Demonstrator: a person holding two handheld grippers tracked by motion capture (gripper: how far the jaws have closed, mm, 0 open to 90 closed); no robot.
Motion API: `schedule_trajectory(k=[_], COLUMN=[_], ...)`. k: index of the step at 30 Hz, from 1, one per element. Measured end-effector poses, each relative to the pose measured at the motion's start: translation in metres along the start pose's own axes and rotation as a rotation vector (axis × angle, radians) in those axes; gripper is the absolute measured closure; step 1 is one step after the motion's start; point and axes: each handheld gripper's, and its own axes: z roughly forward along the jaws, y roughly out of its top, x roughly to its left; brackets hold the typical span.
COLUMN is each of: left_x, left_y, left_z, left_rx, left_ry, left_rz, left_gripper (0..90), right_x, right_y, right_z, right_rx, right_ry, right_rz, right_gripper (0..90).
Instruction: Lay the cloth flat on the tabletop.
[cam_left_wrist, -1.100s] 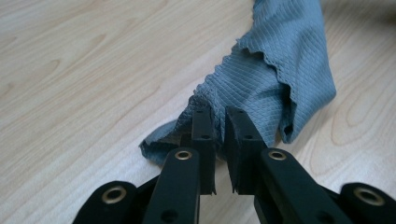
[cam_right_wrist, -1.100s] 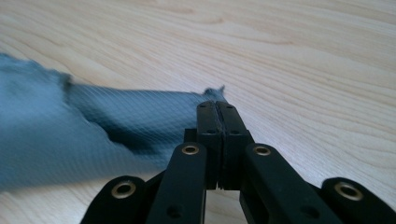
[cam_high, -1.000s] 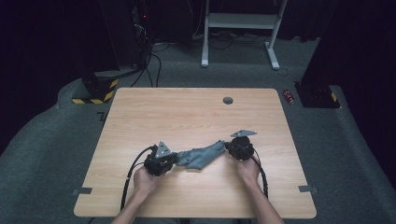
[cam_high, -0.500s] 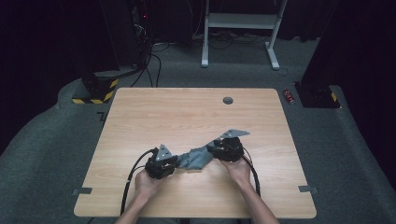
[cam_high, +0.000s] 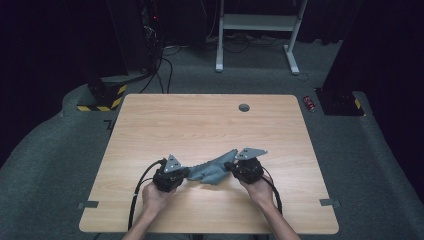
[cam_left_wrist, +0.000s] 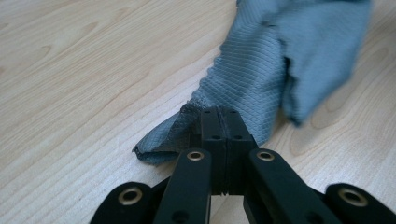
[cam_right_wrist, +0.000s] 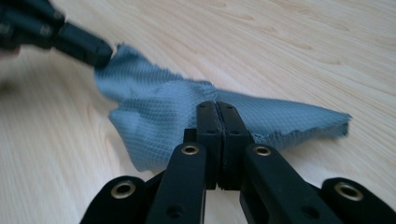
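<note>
- Item: grey cloth (cam_high: 212, 171), bunched, lying near the table's (cam_high: 150, 125) front edge, about midway between its left and right edges.
- Left gripper (cam_high: 186, 173): your jaws have just closed tight on the cloth's left end.
- Right gripper (cam_high: 231, 166): jaws just closed, pinching the right end.
- Step in hand: both ends gripped, likely for spreading or folding.
- Next move: draw your hands apart evenly and keep both pinches firm.

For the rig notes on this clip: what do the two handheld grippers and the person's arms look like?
Both the left gripper and the right gripper are black, each topped by a grey three-cornered plate. A black cable trails back from each along the forearm. In the gripper views the jaws are flat black linkage bars with brass-coloured pivot rivets. The forearms are bare, with no sleeves in sight.
</note>
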Motion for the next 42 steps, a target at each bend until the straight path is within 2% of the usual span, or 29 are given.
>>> schedule_trajectory(k=[2,4,8,11,12,14,17,20,22,25,28,32,34,36,41,42], left_x=[0.001,0.003,0.009,0.011,0.010,0.009,0.001,-0.013,-0.022,-0.029,-0.032,-0.038,-0.040,-0.042,-0.047,-0.047], left_y=[-0.003,-0.006,-0.008,-0.008,-0.007,-0.006,0.002,0.017,0.028,0.044,0.055,0.063,0.064,0.064,0.061,0.061], left_z=[0.000,0.000,0.002,0.003,0.003,0.003,0.000,0.002,0.007,0.020,0.035,0.053,0.061,0.067,0.072,0.071], left_rx=[-0.005,0.000,0.012,0.004,0.004,-0.006,-0.020,-0.019,-0.018,0.000,0.026,0.084,0.120,0.147,0.197,0.192], left_ry=[0.001,0.012,0.031,0.042,0.053,0.041,0.033,0.026,-0.002,-0.045,-0.082,-0.079,-0.066,-0.061,-0.055,-0.055], left_rz=[-0.019,-0.018,-0.030,-0.047,-0.053,-0.070,-0.052,0.007,0.011,-0.010,-0.056,-0.062,-0.047,-0.032,0.039,0.043], left_gripper=[89.8,89.8,89.8,89.6,89.0,82.8,68.2,56.7,52.9,48.9,46.4,44.5,46.1,54.1,83.3,86.5], right_x=[0.001,0.000,-0.008,-0.014,-0.015,-0.015,-0.016,-0.018,-0.021,-0.028,-0.034,-0.040,-0.042,-0.043,-0.042,-0.042], right_y=[-0.010,-0.025,-0.047,-0.055,-0.056,-0.055,-0.047,-0.035,-0.027,-0.016,-0.008,-0.003,-0.003,-0.004,-0.004,-0.004], right_z=[-0.006,-0.012,-0.016,-0.018,-0.018,-0.019,-0.022,-0.017,-0.008,0.009,0.023,0.038,0.043,0.047,0.048,0.048], right_rx=[0.004,0.021,0.060,0.079,0.086,0.071,0.014,0.019,0.026,0.051,0.076,0.122,0.141,0.157,0.181,0.182], right_ry=[-0.006,-0.021,-0.051,-0.056,-0.054,-0.064,-0.076,-0.116,-0.142,-0.171,-0.192,-0.216,-0.219,-0.217,-0.218,-0.217], right_rz=[-0.022,-0.039,-0.025,-0.006,-0.002,0.012,0.048,0.078,0.087,0.126,0.143,0.164,0.168,0.166,0.112,0.109], right_gripper=[88.9,88.9,89.0,88.3,85.1,78.2,71.8,67.1,63.7,60.5,57.2,54.2,54.0,58.2,87.7,88.9])
